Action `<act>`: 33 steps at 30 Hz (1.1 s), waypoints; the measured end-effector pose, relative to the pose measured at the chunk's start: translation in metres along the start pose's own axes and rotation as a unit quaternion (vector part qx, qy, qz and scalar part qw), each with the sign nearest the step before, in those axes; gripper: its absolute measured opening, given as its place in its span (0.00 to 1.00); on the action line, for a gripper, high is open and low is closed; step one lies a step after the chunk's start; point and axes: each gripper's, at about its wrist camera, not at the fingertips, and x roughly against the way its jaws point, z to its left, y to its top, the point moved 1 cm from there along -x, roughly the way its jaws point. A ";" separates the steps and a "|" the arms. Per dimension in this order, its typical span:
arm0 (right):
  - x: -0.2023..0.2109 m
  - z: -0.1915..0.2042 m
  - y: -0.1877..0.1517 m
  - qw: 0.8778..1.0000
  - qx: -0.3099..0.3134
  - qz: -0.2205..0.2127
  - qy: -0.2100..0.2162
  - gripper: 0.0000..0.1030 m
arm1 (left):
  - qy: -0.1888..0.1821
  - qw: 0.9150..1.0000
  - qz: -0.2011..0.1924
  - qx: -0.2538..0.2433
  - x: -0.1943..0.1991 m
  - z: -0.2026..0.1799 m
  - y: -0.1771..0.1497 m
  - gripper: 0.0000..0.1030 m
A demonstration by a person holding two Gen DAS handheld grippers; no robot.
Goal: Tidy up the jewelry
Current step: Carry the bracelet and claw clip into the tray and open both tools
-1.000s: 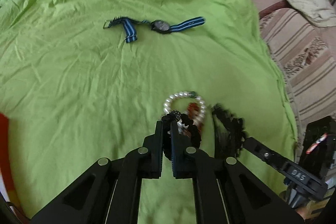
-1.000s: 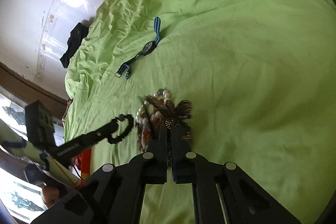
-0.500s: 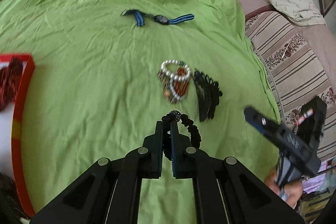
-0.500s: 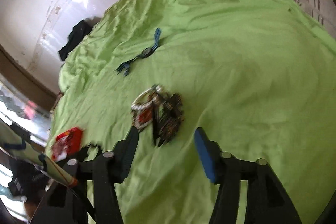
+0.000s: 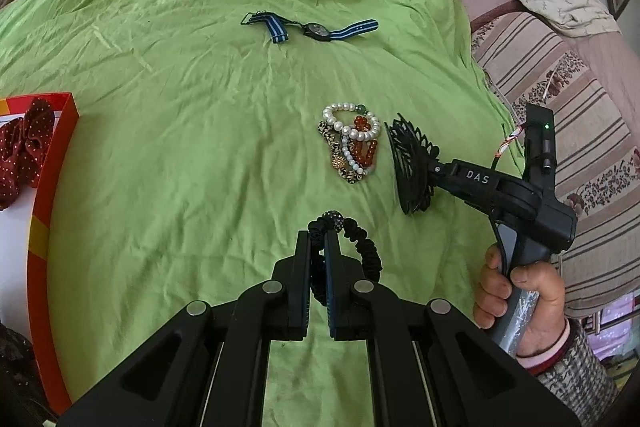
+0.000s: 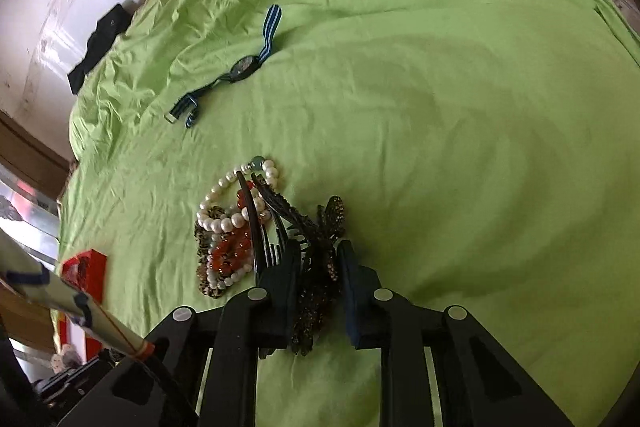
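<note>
We grip a black hair tie (image 5: 362, 241) in the closed left gripper (image 5: 318, 243) above the green sheet (image 5: 180, 147); our right gripper (image 6: 318, 255) has just been closing around the black hair clip (image 6: 316, 259), beside the bead bracelets (image 6: 228, 231). The striped watch (image 5: 316, 30) lies well apart.

Green sheet (image 5: 168, 131) — watch (image 5: 318, 30), bracelets (image 5: 352, 143)

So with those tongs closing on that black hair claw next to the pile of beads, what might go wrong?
1. The hair claw lies right against the bracelets, and its teeth reach over the beads; lifting it could snag a strand. The right tongs have just been closing around it.
2. The left tongs pinch only a small part of the black scrunchie, so it could slip out.
</note>
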 end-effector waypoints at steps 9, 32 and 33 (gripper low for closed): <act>0.054 0.014 -0.013 1.000 0.007 -0.027 0.009 0.18 | -0.020 0.999 -0.026 0.007 0.040 -0.008 -0.010 0.06; 0.046 0.248 -0.102 0.976 0.179 0.041 0.113 0.19 | 0.124 0.975 -0.110 0.146 0.199 0.217 -0.028 0.06; 0.037 0.265 -0.107 0.973 0.190 0.048 0.119 0.19 | 0.131 0.974 -0.108 0.151 0.198 0.227 -0.027 0.06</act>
